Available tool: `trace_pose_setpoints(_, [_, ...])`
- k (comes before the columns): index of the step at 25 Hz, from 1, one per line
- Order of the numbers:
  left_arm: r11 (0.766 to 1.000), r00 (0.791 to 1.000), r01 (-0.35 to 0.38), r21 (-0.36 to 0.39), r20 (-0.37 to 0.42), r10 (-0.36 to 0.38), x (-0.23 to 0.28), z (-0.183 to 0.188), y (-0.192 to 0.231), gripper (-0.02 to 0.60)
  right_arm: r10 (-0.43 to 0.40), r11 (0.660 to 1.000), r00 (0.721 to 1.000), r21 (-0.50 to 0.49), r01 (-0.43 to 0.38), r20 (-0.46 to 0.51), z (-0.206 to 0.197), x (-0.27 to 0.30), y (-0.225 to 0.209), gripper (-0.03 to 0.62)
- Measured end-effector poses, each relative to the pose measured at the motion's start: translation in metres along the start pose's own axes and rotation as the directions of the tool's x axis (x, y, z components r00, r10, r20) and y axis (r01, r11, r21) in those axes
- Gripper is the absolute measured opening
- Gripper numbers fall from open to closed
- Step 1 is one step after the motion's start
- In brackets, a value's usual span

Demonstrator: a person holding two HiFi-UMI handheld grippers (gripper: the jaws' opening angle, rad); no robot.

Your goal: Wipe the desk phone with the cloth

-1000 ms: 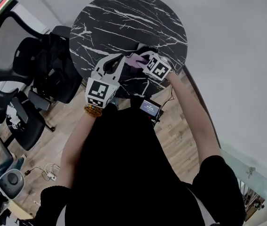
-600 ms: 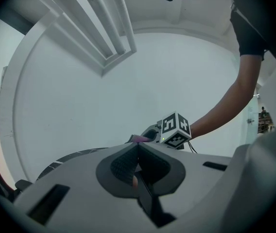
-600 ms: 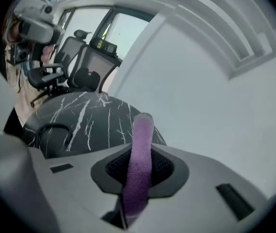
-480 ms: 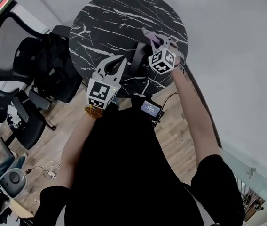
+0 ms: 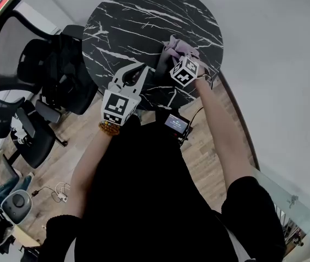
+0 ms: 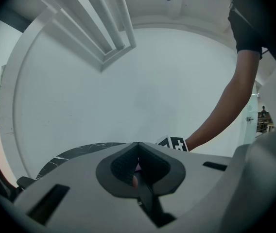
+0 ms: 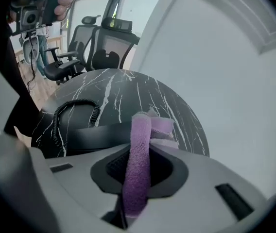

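right hand-held gripper [image 7: 140,155] grips purple cloth [image 7: 139,130] by desk phone [image 7: 92,133] | left hand-held gripper [image 6: 137,163] clenched, empty | risk — nothing holds phone, hard wipe may push it off surface [image 7: 128,86]

On table [image 5: 138,15]: phone [image 5: 160,65], cloth [image 5: 178,46] beside it

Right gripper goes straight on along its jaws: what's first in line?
Probably the desk phone: its black body lies just beyond the right gripper, so the clamped cloth would touch it first. Depth unclear.

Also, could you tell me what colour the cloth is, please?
The cloth is purple, clearest in the right gripper view.
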State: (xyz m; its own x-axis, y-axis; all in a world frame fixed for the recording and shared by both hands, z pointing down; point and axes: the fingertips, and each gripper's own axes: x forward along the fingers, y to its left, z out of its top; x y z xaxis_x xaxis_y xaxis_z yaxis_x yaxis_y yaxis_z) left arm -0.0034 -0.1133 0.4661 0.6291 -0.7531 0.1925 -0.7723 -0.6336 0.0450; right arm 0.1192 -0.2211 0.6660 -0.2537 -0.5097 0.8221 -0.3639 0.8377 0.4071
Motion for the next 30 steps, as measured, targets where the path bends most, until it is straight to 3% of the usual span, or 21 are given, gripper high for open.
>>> trace_pose_setpoints(19, [1.000,1.000,0.012,-0.003,0.011,-0.012,0.004,0.001,0.005,0.012,0.078,0.987,0.997,0.142,-0.076,-0.007,0.000,0.002,0.013,0.060])
trace_pose_setpoints(30, [1.000,1.000,0.015,-0.008,0.013,-0.015,0.005,0.001,0.007,0.012,0.092,0.986,0.995,0.144,-0.088,-0.023,-0.002,0.002,0.019,0.059])
